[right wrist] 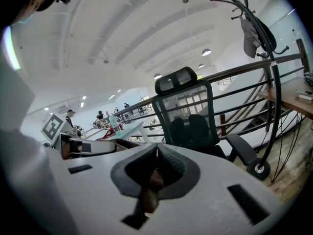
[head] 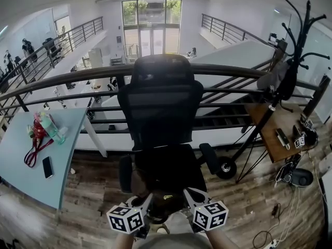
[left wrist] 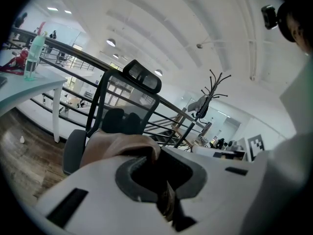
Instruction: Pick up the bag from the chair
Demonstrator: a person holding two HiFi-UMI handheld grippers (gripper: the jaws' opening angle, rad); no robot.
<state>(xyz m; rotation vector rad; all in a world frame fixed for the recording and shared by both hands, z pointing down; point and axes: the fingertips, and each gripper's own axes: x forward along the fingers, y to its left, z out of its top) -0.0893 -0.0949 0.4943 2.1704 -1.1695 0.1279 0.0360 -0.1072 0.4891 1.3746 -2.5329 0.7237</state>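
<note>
Open-plan office, black office chair [head: 165, 108] facing a railing [head: 62, 79]; brown bag [left wrist: 120, 148] at the seat's front edge, seemingly just clear of it; left gripper [left wrist: 165, 202] jaws clamped on a brown strip of the bag; right gripper [right wrist: 152, 175] jaws likewise pinched on a brown strip.

The right claw [right wrist: 156, 153] is closed on a brown strap [right wrist: 152, 185], facing the black office chair [right wrist: 188, 106].

wood floor [head: 93, 196] — office chair [head: 163, 108], table [head: 31, 154]

Open-plan office: mesh swivel chair [head: 165, 108], desk [head: 21, 160], coat rack [head: 271, 107]
</note>
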